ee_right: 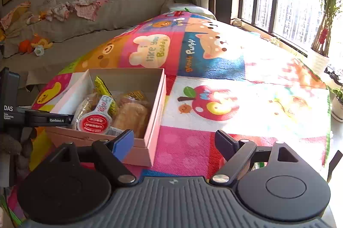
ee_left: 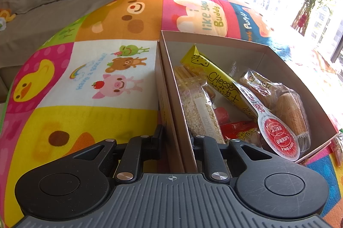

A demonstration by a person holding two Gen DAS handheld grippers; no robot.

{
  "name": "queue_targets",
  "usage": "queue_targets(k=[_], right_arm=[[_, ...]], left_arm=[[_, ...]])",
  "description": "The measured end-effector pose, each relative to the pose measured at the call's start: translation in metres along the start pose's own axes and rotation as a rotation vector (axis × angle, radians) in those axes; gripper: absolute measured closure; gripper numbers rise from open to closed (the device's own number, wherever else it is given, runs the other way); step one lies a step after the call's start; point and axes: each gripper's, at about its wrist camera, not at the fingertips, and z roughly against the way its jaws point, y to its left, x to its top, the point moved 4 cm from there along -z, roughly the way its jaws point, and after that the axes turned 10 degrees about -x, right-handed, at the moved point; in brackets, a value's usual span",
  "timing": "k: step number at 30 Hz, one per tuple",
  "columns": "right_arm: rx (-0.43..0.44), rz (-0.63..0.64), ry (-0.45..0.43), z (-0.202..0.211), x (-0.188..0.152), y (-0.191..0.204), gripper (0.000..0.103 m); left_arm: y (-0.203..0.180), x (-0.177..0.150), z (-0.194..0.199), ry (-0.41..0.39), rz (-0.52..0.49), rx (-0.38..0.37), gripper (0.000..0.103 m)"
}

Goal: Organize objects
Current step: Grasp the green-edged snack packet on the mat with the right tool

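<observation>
Currently your left gripper (ee_left: 174,138) is clamped on the near-left wall of the shallow pale cardboard box (ee_left: 295,75), one finger outside the wall, one inside, jaws closed on the card. That box is the landmark for everything below. It sits on the bright patchwork cartoon play mat (ee_left: 96,78), and the mat carries nothing else close to it that you can make out.

Inside the box:
- long yellow "Cheese" snack packet (ee_left: 216,75), lying diagonally from the far-left corner toward the middle.
- clear bag of pale sesame-coated sticks (ee_left: 199,103), along the gripped wall, just beside the yellow packet.
- red-labelled spoon-shaped sealed cup (ee_left: 278,138), at the near end, lying over the other items.
- clear-wrapped brown pastry (ee_left: 291,112), against the wall opposite the gripped one, next to the cup.
- small red wrappers (ee_left: 233,127) low down between the sesame bag and the cup; print not readable.

Your right gripper (ee_right: 174,142) hovers off the box's near-right corner, over pink mat. Jaws stand wide apart, nothing between them; the blue-padded finger (ee_right: 124,143) shows in front of the box's near wall, contact not determinable. In the right wrist view the left gripper's black body (ee_right: 32,118) reaches in from the box's left side.

Beyond the box: grey sofa (ee_right: 85,20) with crumpled pink cloth (ee_right: 83,7); bright window (ee_right: 289,9) to the right.
</observation>
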Motion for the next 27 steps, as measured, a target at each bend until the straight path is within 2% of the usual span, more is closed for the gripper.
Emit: queue_targets(k=[5,10,17,19,22,25,26,27], right_arm=[[-0.180,0.018,0.069,-0.009,-0.044,-0.034,0.019],[-0.185,-0.041,0.114,-0.019,-0.060,-0.048,0.019],[-0.195,-0.035,0.113,-0.039,-0.056,-0.040,0.017],[-0.222,-0.004,0.117,-0.043,-0.058,-0.039,0.017],[-0.305,0.083,0.093,-0.041,-0.061,-0.044,0.017],[-0.463,0.170,0.057,-0.039,-0.062,-0.058,0.017],[-0.501,0.174,0.056,-0.038,-0.062,-0.066,0.017],[-0.501,0.149,0.064,-0.037,-0.061,-0.072,0.017]], left_arm=[[-0.001,0.001,-0.001,0.001,-0.001,0.002,0.085],[-0.002,0.004,-0.003,0.002,0.000,0.004,0.085],[0.000,0.002,-0.002,0.001,-0.001,0.002,0.085],[-0.001,0.002,-0.002,0.001,0.000,0.002,0.085],[0.000,0.002,-0.002,0.000,0.001,0.002,0.085],[0.000,0.002,-0.002,0.001,0.000,0.002,0.085],[0.000,0.002,-0.002,0.000,0.000,0.002,0.085],[0.000,0.002,-0.002,0.000,0.000,0.002,0.085]])
